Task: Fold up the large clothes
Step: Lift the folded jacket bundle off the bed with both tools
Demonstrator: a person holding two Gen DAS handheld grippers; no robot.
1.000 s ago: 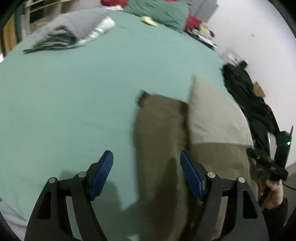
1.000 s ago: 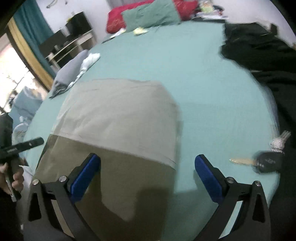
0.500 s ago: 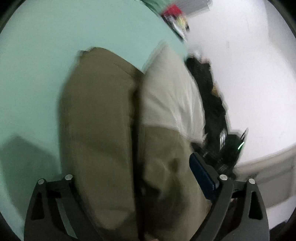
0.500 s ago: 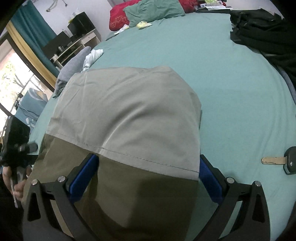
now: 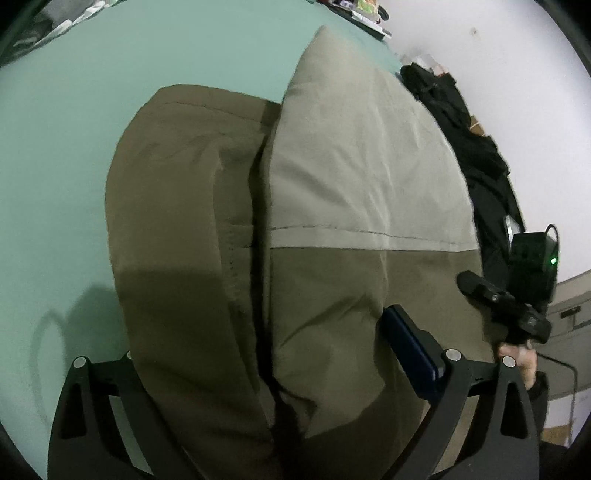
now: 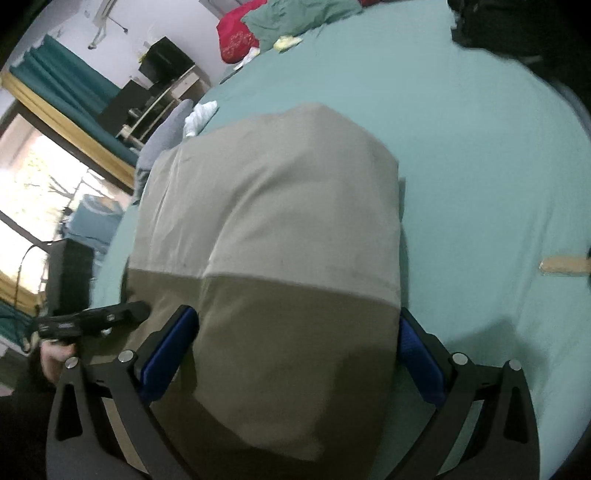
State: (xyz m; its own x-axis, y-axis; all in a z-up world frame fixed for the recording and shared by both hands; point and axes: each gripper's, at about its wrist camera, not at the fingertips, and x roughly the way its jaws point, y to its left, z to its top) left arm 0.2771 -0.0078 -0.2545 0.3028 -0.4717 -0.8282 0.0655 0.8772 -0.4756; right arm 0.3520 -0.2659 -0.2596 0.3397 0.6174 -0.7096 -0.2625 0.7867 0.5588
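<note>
A large two-tone garment (image 5: 332, 206), olive with a beige panel, lies folded on the green bed sheet (image 5: 74, 129). My left gripper (image 5: 266, 365) is open with its near end between the jaws; cloth hides the left pad. In the right wrist view the same garment (image 6: 273, 236) fills the middle. My right gripper (image 6: 295, 350) is open, its blue pads either side of the olive part. Whether the pads touch the cloth I cannot tell. The other handle and hand show in each view (image 5: 517, 302) (image 6: 81, 317).
A black garment (image 5: 472, 147) lies on the bed's right side by the white wall. A key (image 6: 565, 264) lies on the sheet to the right. Grey and white clothes (image 6: 177, 125), pillows (image 6: 280, 22) and a window with shelves (image 6: 55, 177) are at the far end.
Both grippers have moved forward and down onto the garment, which now sits between their open jaws. The left gripper swung right towards the garment's near edge.
</note>
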